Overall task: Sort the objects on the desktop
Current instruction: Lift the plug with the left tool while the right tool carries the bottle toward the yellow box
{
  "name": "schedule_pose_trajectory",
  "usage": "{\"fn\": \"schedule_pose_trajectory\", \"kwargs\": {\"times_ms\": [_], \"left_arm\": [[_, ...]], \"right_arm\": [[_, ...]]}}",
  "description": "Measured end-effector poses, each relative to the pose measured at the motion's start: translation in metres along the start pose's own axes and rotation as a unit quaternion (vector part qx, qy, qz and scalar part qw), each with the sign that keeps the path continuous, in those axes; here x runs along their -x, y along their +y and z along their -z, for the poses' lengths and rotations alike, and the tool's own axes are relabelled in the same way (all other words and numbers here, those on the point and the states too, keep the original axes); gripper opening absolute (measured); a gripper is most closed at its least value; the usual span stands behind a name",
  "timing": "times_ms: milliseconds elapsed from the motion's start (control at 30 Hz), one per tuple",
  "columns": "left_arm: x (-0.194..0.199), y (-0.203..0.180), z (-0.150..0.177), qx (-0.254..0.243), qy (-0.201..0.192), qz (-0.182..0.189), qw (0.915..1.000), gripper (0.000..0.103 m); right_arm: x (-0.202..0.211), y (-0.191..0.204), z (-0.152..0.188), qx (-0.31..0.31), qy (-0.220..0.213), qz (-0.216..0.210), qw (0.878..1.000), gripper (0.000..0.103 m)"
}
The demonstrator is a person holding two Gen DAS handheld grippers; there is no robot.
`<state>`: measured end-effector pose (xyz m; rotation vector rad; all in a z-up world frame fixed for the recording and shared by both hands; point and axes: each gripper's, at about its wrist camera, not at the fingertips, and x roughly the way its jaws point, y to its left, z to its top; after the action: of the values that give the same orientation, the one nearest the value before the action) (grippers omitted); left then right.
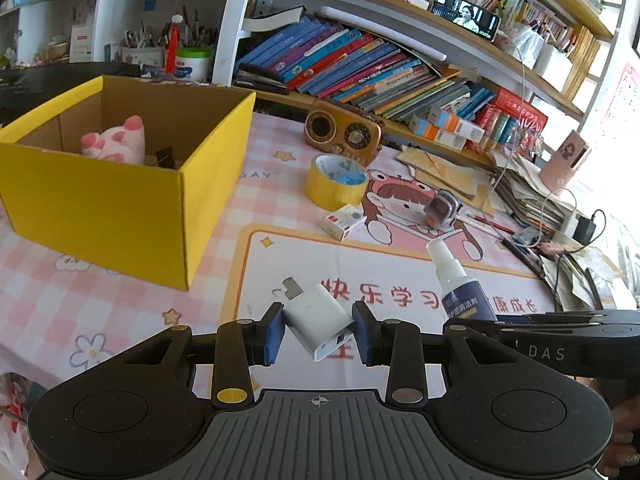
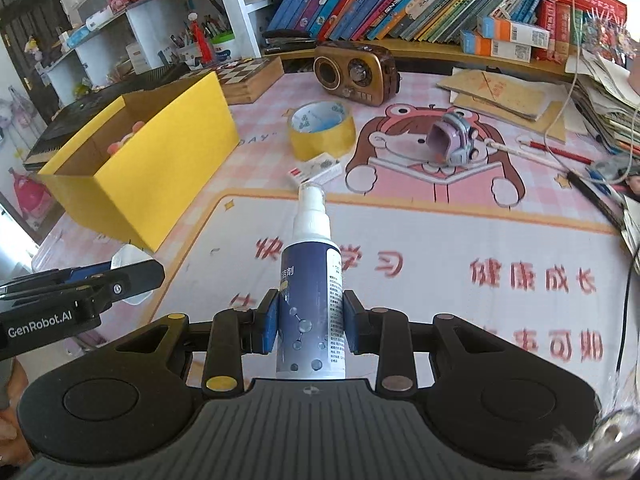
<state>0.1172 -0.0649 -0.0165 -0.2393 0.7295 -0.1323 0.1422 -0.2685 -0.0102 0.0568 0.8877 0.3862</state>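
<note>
My left gripper (image 1: 319, 330) is shut on a white charger plug (image 1: 318, 320), held tilted above the desk mat. My right gripper (image 2: 310, 326) is shut on a blue and white spray bottle (image 2: 310, 280), nozzle pointing forward; the bottle also shows in the left wrist view (image 1: 460, 284). A yellow cardboard box (image 1: 120, 200) stands open at the left, with a pink plush toy (image 1: 116, 142) inside; the box also shows in the right wrist view (image 2: 160, 160). On the mat lie a yellow tape roll (image 1: 336, 180), a small white card box (image 1: 344, 221) and a purple toy helmet (image 2: 456, 140).
A brown retro radio (image 1: 342, 130) stands at the back of the desk. Slanted books (image 1: 360, 68) fill the shelf behind. Piles of paper and cables (image 1: 532, 200) crowd the right edge. A chessboard box (image 2: 248, 78) lies behind the yellow box.
</note>
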Motion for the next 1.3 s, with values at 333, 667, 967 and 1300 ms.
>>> {"fn": "schedule_pose_trajectory", "kwargs": {"times_ms": [333,667,967,1300], "left_arm": [[0.036,0.028,0.021,0.004,0.008,0.003,1.0000,0.035],[0.068,0.051,0.039,0.000,0.010,0.011,0.9999,0.035],[0.091,0.067,0.052,-0.002,0.003,0.014,0.9999,0.035],[0.113,0.089,0.065,0.018,-0.009,0.004,0.9998,0.035]], "right_arm": [[0.023,0.035,0.036,-0.027,-0.006,0.012,1.000,0.030],[0.039,0.072,0.068,-0.036,-0.009,0.012,0.999,0.030],[0.045,0.104,0.086,-0.021,-0.002,0.006,1.000,0.030],[0.043,0.141,0.094,0.026,0.012,-0.013,1.000,0.030]]}}
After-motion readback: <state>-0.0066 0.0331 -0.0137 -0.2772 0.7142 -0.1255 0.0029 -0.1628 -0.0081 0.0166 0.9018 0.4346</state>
